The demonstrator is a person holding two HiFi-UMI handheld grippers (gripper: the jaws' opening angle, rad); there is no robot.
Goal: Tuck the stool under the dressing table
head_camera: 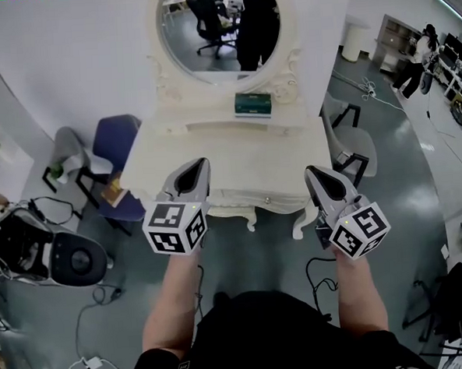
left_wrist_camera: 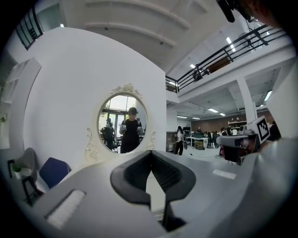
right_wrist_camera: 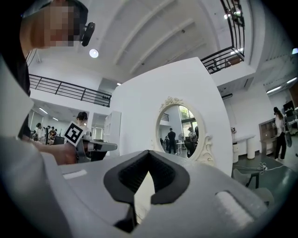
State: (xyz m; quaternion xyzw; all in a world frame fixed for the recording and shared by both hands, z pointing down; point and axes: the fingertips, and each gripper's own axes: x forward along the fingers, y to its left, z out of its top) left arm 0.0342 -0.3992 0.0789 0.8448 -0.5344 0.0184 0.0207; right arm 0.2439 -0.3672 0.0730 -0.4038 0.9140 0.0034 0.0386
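An open hall with a smooth grey floor (head_camera: 274, 255) and a white wall. I can find the stool in no view. It may already stand under the cream-white carved dressing table (head_camera: 221, 153), where the worktop hides the floor, but I cannot tell this.

I judge that such a stool has stiff legs and is rather light. It should slide easily on this floor but could tip if pushed high. The best hold is low on the seat rim, at both sides.

The left tongs (left_wrist_camera: 150, 153) and the right tongs (right_wrist_camera: 148, 153) are both pressed together with nothing between them, and they point level at the oval mirror (head_camera: 218, 32). A small green box (head_camera: 253, 104) lies on the worktop, and a blue chair (head_camera: 115, 148) stands to its left.
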